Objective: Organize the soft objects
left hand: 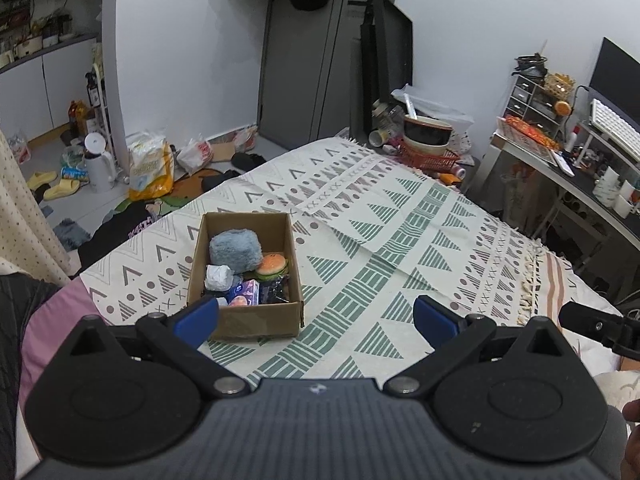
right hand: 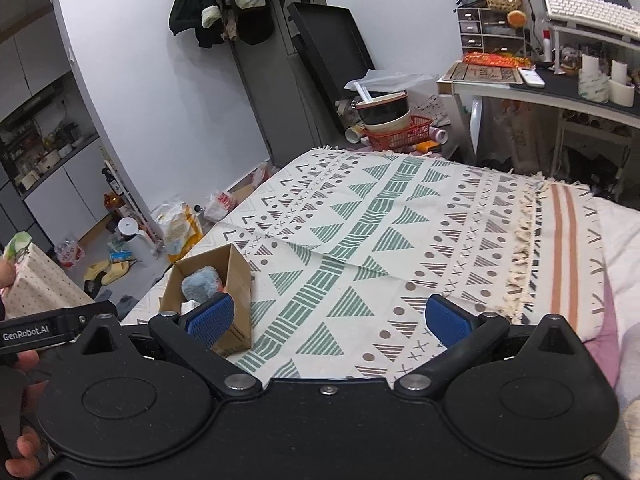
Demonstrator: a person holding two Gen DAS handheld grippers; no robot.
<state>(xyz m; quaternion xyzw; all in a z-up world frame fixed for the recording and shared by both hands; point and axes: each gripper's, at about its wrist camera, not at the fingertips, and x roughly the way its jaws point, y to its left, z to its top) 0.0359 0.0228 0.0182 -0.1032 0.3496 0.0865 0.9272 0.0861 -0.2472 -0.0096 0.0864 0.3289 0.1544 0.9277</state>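
An open cardboard box [left hand: 250,318] stands on the patterned bedspread [left hand: 380,240]. Inside lie a fluffy grey-blue plush [left hand: 236,249], a soft burger toy [left hand: 272,265], a white crumpled wad [left hand: 218,277], a purple tissue pack [left hand: 245,294] and a dark item [left hand: 276,292]. My left gripper [left hand: 316,320] is open and holds nothing, its left pad just in front of the box's near wall. In the right wrist view the box [right hand: 236,296] sits at the left with the plush [right hand: 202,282] showing. My right gripper [right hand: 330,318] is open with nothing between its pads, over the bedspread [right hand: 400,220].
The bed's left edge drops to a floor littered with bags [left hand: 150,166], yellow slippers [left hand: 52,184] and a white jug [left hand: 98,164]. A red basket with bowls [left hand: 428,144] stands past the bed's far end. A cluttered desk [right hand: 540,80] stands at the right. A hand [right hand: 20,452] shows at lower left.
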